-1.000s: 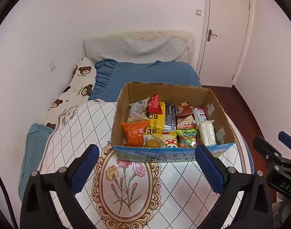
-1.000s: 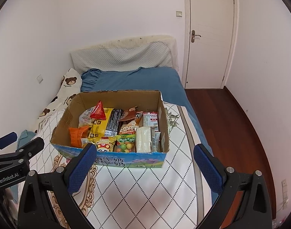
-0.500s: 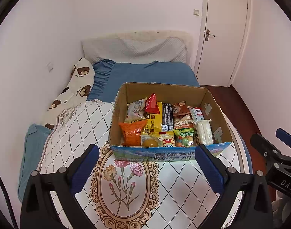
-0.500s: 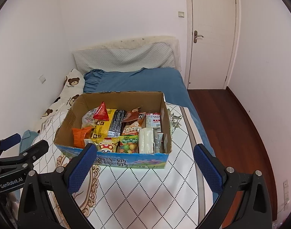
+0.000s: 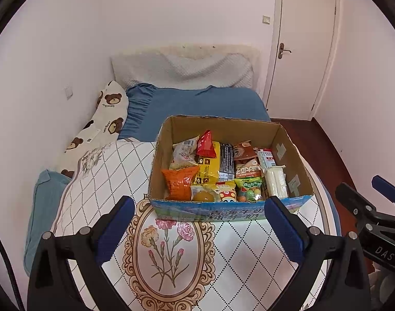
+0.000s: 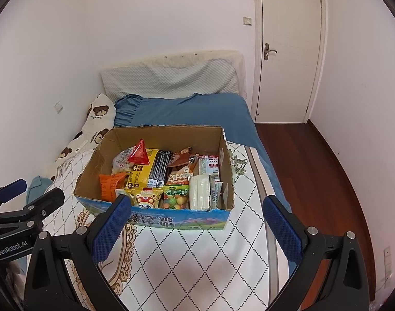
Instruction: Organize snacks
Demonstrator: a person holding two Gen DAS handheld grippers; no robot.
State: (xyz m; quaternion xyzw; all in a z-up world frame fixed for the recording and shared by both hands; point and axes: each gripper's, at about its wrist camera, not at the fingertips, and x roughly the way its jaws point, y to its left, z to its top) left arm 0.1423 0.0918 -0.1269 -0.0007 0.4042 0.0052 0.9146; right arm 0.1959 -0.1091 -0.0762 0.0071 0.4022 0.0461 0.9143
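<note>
My left hand-held gripper [image 5: 198, 229] and right hand-held gripper [image 6: 196, 226] hover spread, empty, short of the snack-filled cardboard box [image 5: 295, 155] on the bed [image 5: 202, 103].

I am looking into a home bedroom. A bed [image 5: 197, 103] with a blue sheet fills the middle, a grey pillow [image 5: 182, 71] at its far end against the white wall. A bear-print cushion [image 5: 107, 119] lies on the left, a quilt [image 5: 223, 254] covers the near end, and a white door [image 6: 290, 49] stands far right beside wood floor [image 6: 314, 168].
</note>
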